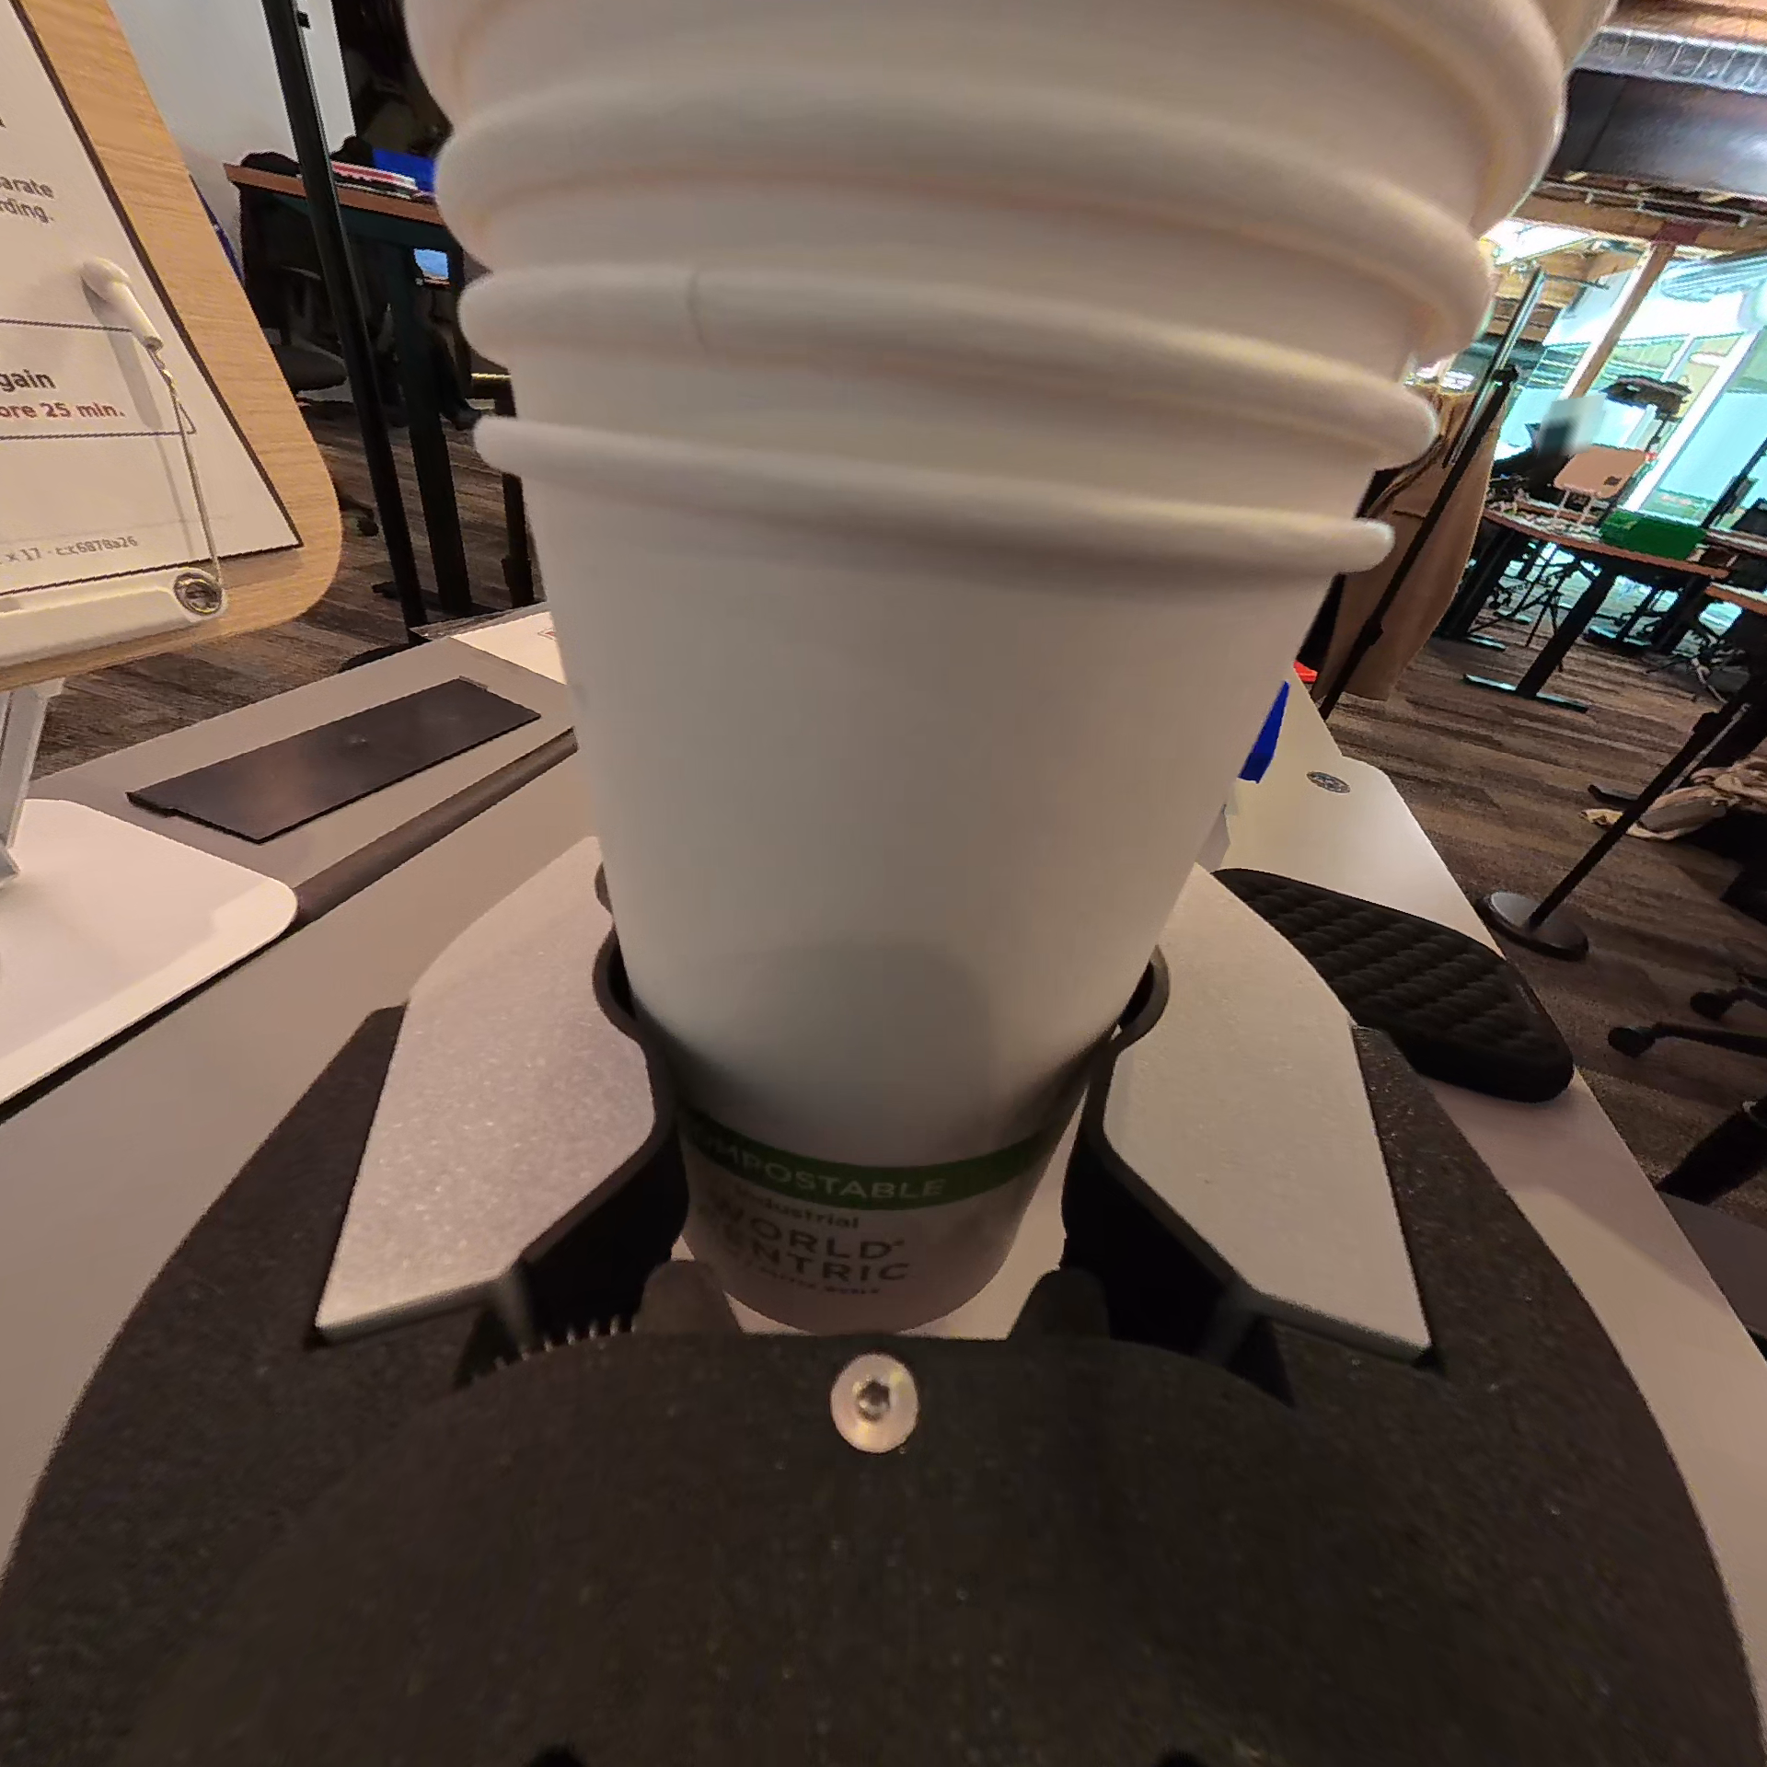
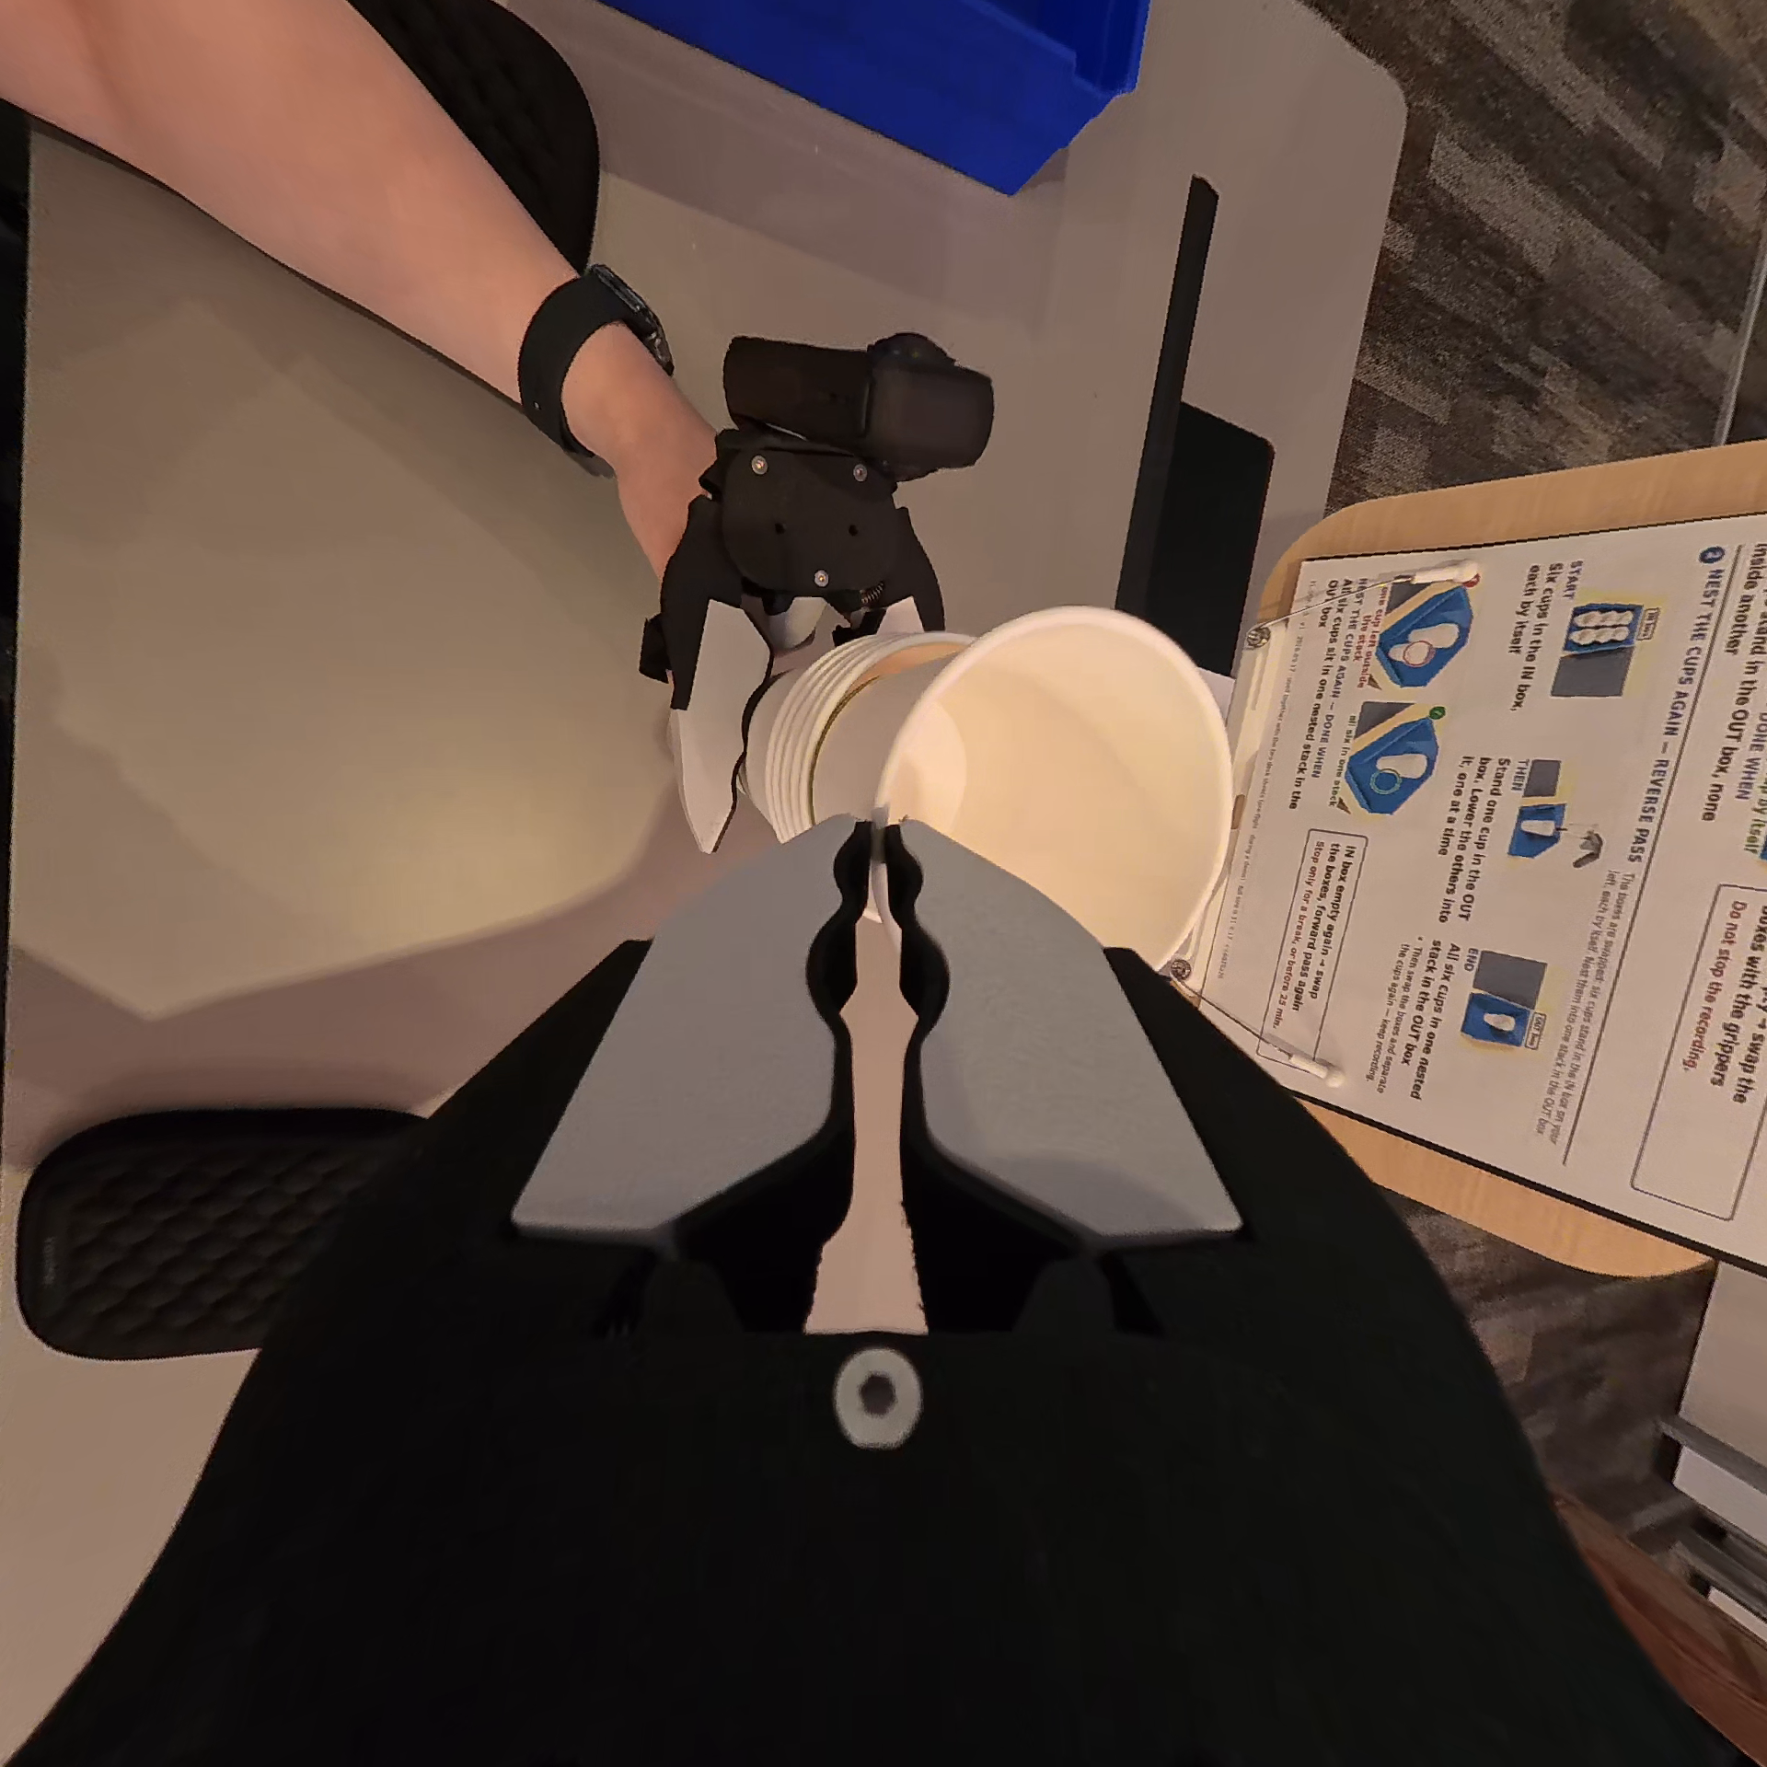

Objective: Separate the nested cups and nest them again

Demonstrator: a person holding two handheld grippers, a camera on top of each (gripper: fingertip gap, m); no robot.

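Observation:
A nested stack of white paper cups (image 1: pixel 889 727) fills the left wrist view, with several rims one above another. My left gripper (image 1: pixel 880 1052) is shut on the stack's lowest cup near its base, by the green band. In the right wrist view the stack (image 2: pixel 794 736) lies sideways above the table, held by the left gripper (image 2: pixel 803 698) in a person's hand. My right gripper (image 2: pixel 875 846) is shut on the rim of the innermost cup (image 2: pixel 1071 784), which sticks partly out of the stack with its open mouth towards me.
A blue bin (image 2: pixel 908 76) stands at the grey table's (image 2: pixel 287 669) far side. An instruction board (image 2: pixel 1530 861) on a wooden stand is to the right. A black padded rest (image 2: pixel 191 1224) lies on the table, also seen in the left wrist view (image 1: pixel 1386 975). A black plate (image 1: pixel 335 755) lies flat.

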